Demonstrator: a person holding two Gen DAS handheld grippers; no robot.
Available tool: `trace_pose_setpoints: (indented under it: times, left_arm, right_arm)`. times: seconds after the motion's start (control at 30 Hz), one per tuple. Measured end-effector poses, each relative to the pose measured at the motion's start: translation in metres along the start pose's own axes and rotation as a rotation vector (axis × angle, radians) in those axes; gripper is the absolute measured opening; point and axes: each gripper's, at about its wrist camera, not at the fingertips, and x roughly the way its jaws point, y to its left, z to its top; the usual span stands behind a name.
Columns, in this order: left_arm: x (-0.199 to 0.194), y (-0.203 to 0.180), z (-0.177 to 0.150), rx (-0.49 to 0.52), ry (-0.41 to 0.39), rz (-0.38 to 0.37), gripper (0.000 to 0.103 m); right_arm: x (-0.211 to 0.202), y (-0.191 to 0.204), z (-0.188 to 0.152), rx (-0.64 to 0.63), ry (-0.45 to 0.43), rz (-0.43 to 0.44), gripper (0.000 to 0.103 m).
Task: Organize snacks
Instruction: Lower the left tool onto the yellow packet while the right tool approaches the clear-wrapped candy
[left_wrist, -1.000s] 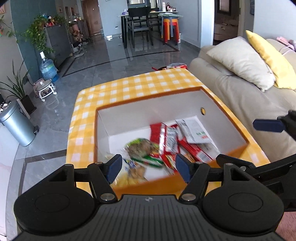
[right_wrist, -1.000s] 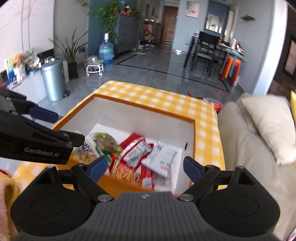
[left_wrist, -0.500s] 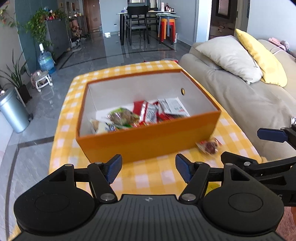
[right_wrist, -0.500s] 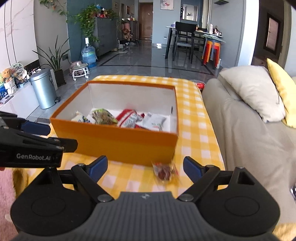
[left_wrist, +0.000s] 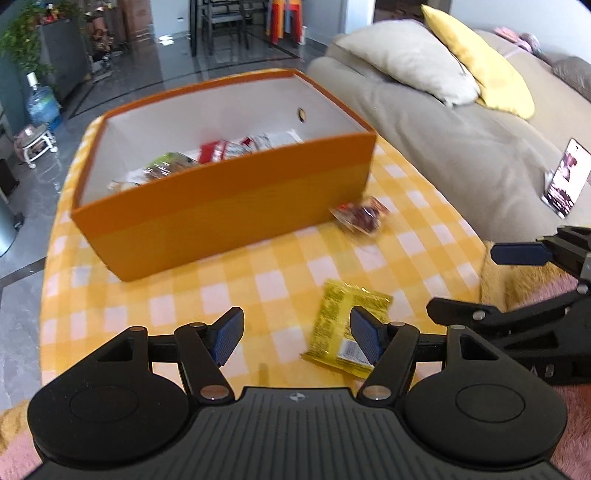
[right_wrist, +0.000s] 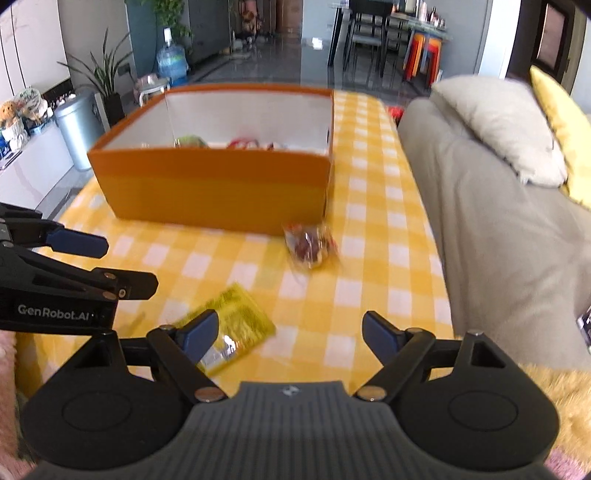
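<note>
An orange box (left_wrist: 229, 206) (right_wrist: 221, 184) with white inner walls stands on the yellow checked tablecloth (left_wrist: 258, 288) and holds several snack packets (left_wrist: 207, 155). A clear packet of dark red snacks (left_wrist: 360, 218) (right_wrist: 308, 243) lies by the box's near right corner. A yellow packet (left_wrist: 345, 332) (right_wrist: 236, 336) lies flat nearer to me. My left gripper (left_wrist: 295, 338) is open above the cloth, its right finger over the yellow packet's edge. My right gripper (right_wrist: 290, 338) is open with its jaws closing, nothing between them; its left finger overlaps the yellow packet.
A beige sofa (right_wrist: 498, 221) with a grey cushion (left_wrist: 410, 59) and a yellow cushion (left_wrist: 480, 62) runs along the table's right side. A phone (left_wrist: 565, 181) lies on the sofa. Beyond the table are a bin (right_wrist: 79, 129), a water bottle (right_wrist: 171, 62) and dining chairs.
Both grippers have pulled back from over the box and dropped lower toward the near tablecloth. The clear red packet and then the yellow packet have come into view.
</note>
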Motion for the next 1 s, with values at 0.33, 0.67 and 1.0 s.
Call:
trace_pose_setpoints:
  times: [0.33, 0.67, 1.0]
  left_arm:
    - [0.037, -0.014, -0.007, 0.07, 0.109, -0.036, 0.079]
    - [0.073, -0.032, -0.005, 0.152, 0.163, -0.097, 0.081]
    - [0.087, -0.04, -0.01, 0.183, 0.167, -0.059, 0.082]
  right_arm:
    - [0.021, -0.026, -0.003, 0.105, 0.096, 0.003, 0.081]
    - [0.04, -0.035, -0.001, 0.153, 0.137, 0.006, 0.076]
    - [0.053, -0.034, 0.002, 0.153, 0.164, 0.013, 0.076]
